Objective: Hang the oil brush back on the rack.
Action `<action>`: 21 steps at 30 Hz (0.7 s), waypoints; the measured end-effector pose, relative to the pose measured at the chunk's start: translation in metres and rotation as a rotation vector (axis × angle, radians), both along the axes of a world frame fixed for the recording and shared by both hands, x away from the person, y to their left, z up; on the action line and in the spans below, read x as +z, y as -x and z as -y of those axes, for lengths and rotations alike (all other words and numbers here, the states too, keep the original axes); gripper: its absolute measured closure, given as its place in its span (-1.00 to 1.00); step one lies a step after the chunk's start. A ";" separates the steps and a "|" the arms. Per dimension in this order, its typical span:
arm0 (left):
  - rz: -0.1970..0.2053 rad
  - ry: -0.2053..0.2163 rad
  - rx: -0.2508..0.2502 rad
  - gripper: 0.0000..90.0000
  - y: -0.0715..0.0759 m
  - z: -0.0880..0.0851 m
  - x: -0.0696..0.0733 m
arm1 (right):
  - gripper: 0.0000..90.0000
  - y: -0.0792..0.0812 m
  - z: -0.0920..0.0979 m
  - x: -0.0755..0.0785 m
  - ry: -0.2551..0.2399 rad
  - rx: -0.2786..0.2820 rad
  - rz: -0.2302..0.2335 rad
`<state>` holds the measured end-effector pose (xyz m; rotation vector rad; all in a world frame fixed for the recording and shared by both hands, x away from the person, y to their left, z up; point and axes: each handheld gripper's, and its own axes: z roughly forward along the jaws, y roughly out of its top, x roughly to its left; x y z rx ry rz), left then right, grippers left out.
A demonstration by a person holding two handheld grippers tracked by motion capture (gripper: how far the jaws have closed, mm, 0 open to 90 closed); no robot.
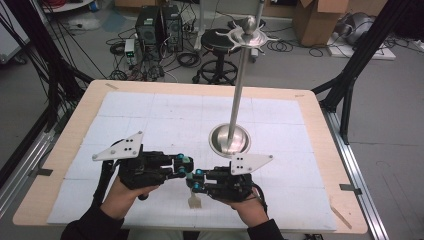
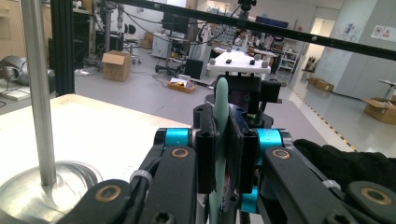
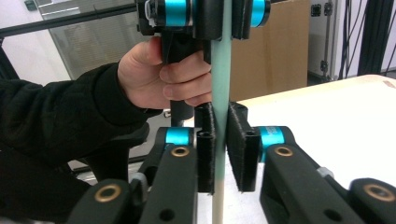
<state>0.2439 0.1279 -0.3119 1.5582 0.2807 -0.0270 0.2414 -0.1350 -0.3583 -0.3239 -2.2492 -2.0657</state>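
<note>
A person seated at a pale wooden table [image 1: 70,130] topped with white tiled matting holds two black two-jaw grippers tip to tip, sharing a slim pale-green utensil [image 3: 221,70] with a cream-coloured lower end. The left gripper [image 1: 186,166] has its jaws pressed together on the green part of the utensil, which stands upright between its pads in the left gripper view [image 2: 219,140]. The right gripper [image 1: 195,180] meets it head-on, its jaws drawn in around the same utensil just below the left gripper's hold; whether both pads press it cannot be told, as a thin gap shows on one side. The cream end hangs beneath the right gripper's tips over the matting [image 1: 194,201]. Just beyond the right gripper stands a tall polished steel pole on a round dished base [image 1: 229,139].
</note>
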 end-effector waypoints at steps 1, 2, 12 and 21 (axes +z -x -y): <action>-0.001 -0.001 -0.001 0.83 0.000 0.000 0.000 | 0.82 0.000 0.000 0.000 0.001 0.001 -0.004; -0.008 0.001 0.000 0.83 0.000 0.000 0.000 | 0.83 0.000 0.000 0.000 0.003 0.001 -0.004; -0.047 0.079 0.100 -0.22 -0.009 -0.025 -0.010 | 0.84 -0.004 0.005 -0.001 0.024 -0.043 -0.026; -0.033 0.030 0.300 -0.64 -0.011 -0.071 -0.031 | 0.84 -0.024 0.021 0.023 0.026 -0.179 0.001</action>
